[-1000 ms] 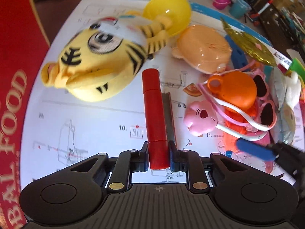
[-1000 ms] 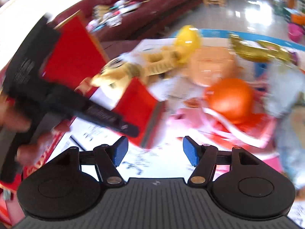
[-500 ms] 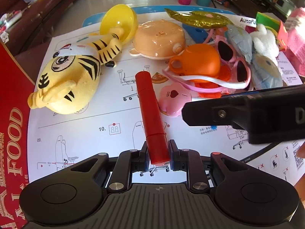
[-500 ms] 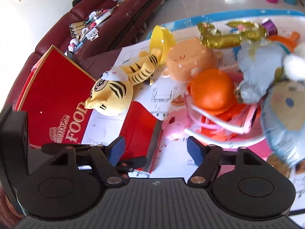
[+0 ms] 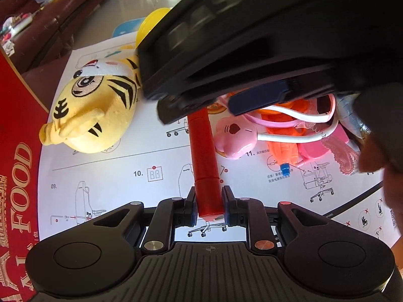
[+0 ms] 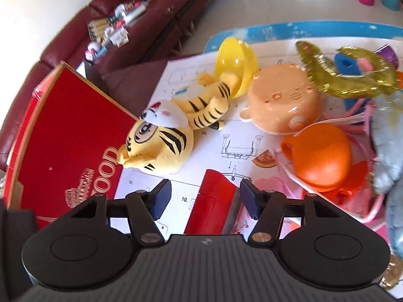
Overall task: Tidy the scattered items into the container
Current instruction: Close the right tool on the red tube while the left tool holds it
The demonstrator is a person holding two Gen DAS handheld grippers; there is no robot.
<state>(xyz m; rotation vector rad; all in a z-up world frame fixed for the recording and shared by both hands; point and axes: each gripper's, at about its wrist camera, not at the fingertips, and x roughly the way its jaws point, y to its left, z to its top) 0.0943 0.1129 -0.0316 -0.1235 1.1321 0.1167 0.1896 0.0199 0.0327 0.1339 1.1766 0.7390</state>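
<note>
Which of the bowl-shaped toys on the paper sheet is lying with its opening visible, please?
The yellow bowl: it lies tipped on its side, hollow showing, with the tiger's foot inside. The peach bowl and orange cup lie upside down.

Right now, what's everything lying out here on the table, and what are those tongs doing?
Red tube: one, red, held over the instruction sheet.
Tiger plush: one, yellow with black stripes, beside the red box.
Red box: one, red with gold lettering, left edge.
Yellow bowl: one, at the tiger's tail end.
Peach toy pot: one, upside down, centre.
Orange cup: one, upside down, on the pink pile.
Pink pig toy: one, right of the tube.
Gold foil balloon: one, at the back.
Instruction sheet: one, white, under everything.
Left tongs: shut on the red tube.
Right tongs: open, closing in around the tube, pads not touching.
</note>
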